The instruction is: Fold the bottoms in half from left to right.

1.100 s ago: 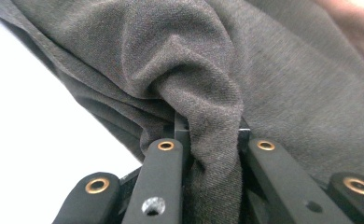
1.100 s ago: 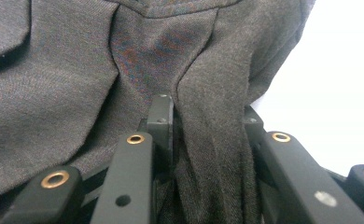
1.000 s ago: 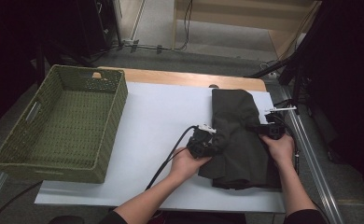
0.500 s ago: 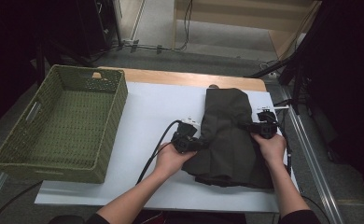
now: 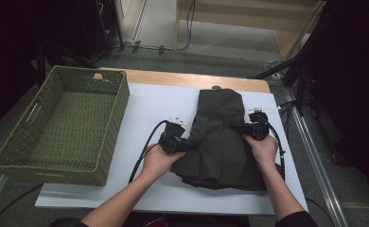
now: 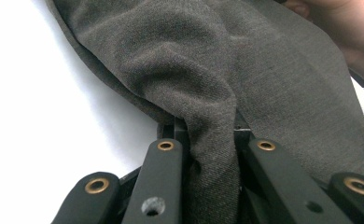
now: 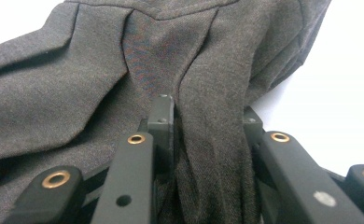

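White surface (image 5: 144,109), green basket (image 5: 64,127) at far left. Left gripper (image 5: 182,145) jaws pinch the dark garment's (image 5: 223,137) left edge, right gripper (image 5: 241,128) jaws pinch its right edge. Risk: thin fold slips out if pulled unevenly; cloth bunches.

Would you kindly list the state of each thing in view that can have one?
Dark garment: folded, flat on the table, pinched at both side edges.
Left gripper: shut on the garment's left edge.
Right gripper: shut on its right edge.
Green basket: upright, empty.
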`<state>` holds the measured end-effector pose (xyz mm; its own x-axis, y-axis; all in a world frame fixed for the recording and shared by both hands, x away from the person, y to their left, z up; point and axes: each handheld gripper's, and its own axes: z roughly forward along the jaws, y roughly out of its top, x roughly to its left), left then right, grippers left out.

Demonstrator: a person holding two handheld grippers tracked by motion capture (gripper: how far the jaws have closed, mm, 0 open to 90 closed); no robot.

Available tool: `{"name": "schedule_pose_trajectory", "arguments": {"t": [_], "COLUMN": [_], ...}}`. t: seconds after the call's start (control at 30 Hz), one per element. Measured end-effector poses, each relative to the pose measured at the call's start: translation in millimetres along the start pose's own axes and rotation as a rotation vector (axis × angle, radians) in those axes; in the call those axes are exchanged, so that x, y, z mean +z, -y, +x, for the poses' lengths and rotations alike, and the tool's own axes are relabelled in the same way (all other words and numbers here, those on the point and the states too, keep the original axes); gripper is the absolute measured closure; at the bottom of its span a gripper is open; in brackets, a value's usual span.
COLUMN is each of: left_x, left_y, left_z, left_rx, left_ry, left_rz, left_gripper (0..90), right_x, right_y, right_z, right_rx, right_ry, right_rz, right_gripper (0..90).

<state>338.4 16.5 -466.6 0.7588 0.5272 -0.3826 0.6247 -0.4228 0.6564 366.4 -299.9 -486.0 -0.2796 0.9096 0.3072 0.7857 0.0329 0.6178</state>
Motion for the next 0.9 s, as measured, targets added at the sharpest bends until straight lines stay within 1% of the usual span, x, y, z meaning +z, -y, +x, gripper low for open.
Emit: {"name": "schedule_pose_trajectory", "arguments": {"t": [0.03, 0.13, 0.17, 0.2, 0.27, 0.3, 0.33, 0.37, 0.4, 0.43, 0.47, 0.5, 0.53, 0.57, 0.6, 0.63, 0.67, 0.7, 0.73, 0.77, 0.8, 0.87, 0.9], "left_x": [-3.0, -12.8, -18.7, -18.7, -29.2, -29.2, -38.2, -38.2, -42.3, -46.4, -49.8, -52.0, -52.4, -48.4, -48.4, -45.8, -40.8, -40.8, -37.0, -37.0, -35.8, -32.0, -32.0], "left_y": [1.1, 4.0, 5.5, 5.5, 8.2, 8.2, 11.1, 11.1, 12.7, 14.5, 16.2, 17.8, 19.5, 24.1, 24.1, 27.0, 31.5, 31.5, 35.6, 35.6, 37.4, 43.2, 43.2], "left_z": [1.1, 5.7, 8.1, 8.1, 11.5, 11.5, 14.1, 14.1, 15.1, 16.2, 17.9, 19.7, 20.9, 21.9, 21.9, 21.6, 19.2, 19.2, 15.7, 15.7, 13.6, 8.8, 8.8], "left_rx": [-0.001, -0.014, -0.018, -0.018, -0.029, -0.029, -0.035, -0.035, -0.036, -0.036, -0.045, -0.058, -0.061, -0.068, -0.068, -0.066, -0.049, -0.049, -0.031, -0.031, -0.022, 0.001, 0.001], "left_ry": [-0.007, -0.017, -0.023, -0.023, -0.037, -0.037, -0.046, -0.046, -0.052, -0.057, -0.055, -0.055, -0.059, -0.06, -0.06, -0.064, -0.077, -0.077, -0.085, -0.085, -0.09, -0.094, -0.094], "left_rz": [-0.002, -0.009, -0.011, -0.011, -0.018, -0.018, -0.021, -0.021, -0.023, -0.03, -0.036, -0.039, -0.036, -0.016, -0.016, -0.006, 0.012, 0.012, 0.034, 0.034, 0.041, 0.046, 0.046], "left_gripper": [81.6, 81.6, 81.6, 81.6, 81.5, 81.5, 81.5, 81.4, 81.4, 81.4, 81.3, 81.2, 80.9, 79.4, 78.2, 78.2, 73.9, 72.4, 69.6, 67.3, 65.2, 58.5, 55.3], "right_x": [1.8, 6.4, 8.1, 9.5, 12.8, 14.2, 16.3, 17.6, 17.6, 18.6, 19.5, 20.3, 21.1, 23.7, 23.7, 25.0, 27.6, 27.6, 28.9, 29.2, 28.9, 25.4, 25.4], "right_y": [-1.3, -3.6, -4.4, -4.8, -6.8, -7.9, -9.2, -10.4, -10.4, -11.6, -12.7, -13.7, -14.3, -14.2, -14.2, -14.0, -13.7, -13.7, -13.5, -13.4, -13.4, -13.8, -13.8], "right_z": [6.9, 18.2, 21.5, 24.1, 30.6, 33.9, 38.4, 42.3, 42.3, 46.4, 50.4, 54.1, 56.5, 57.6, 57.6, 55.7, 48.3, 48.3, 38.7, 35.4, 32.5, 28.9, 28.9], "right_rx": [-0.009, -0.02, -0.027, -0.023, -0.025, -0.027, -0.029, -0.031, -0.031, -0.034, -0.041, -0.046, -0.055, -0.08, -0.08, -0.079, -0.078, -0.078, -0.056, -0.054, -0.051, -0.089, -0.089], "right_ry": [-0.004, -0.009, -0.008, -0.014, -0.024, -0.028, -0.038, -0.045, -0.045, -0.055, -0.06, -0.062, -0.061, -0.037, -0.037, -0.041, -0.035, -0.035, -0.054, -0.055, -0.055, -0.037, -0.037], "right_rz": [-0.006, -0.008, -0.008, -0.012, -0.013, -0.012, -0.017, -0.017, -0.017, -0.018, -0.022, -0.023, -0.023, -0.021, -0.021, -0.015, -0.001, -0.001, 0.009, 0.014, 0.018, 0.019, 0.019], "right_gripper": [66.2, 66.2, 66.2, 66.2, 66.2, 66.2, 66.2, 66.2, 66.2, 66.1, 66.0, 65.7, 64.7, 62.0, 62.0, 59.6, 54.4, 54.4, 47.0, 43.7, 41.1, 36.0, 36.0]}}
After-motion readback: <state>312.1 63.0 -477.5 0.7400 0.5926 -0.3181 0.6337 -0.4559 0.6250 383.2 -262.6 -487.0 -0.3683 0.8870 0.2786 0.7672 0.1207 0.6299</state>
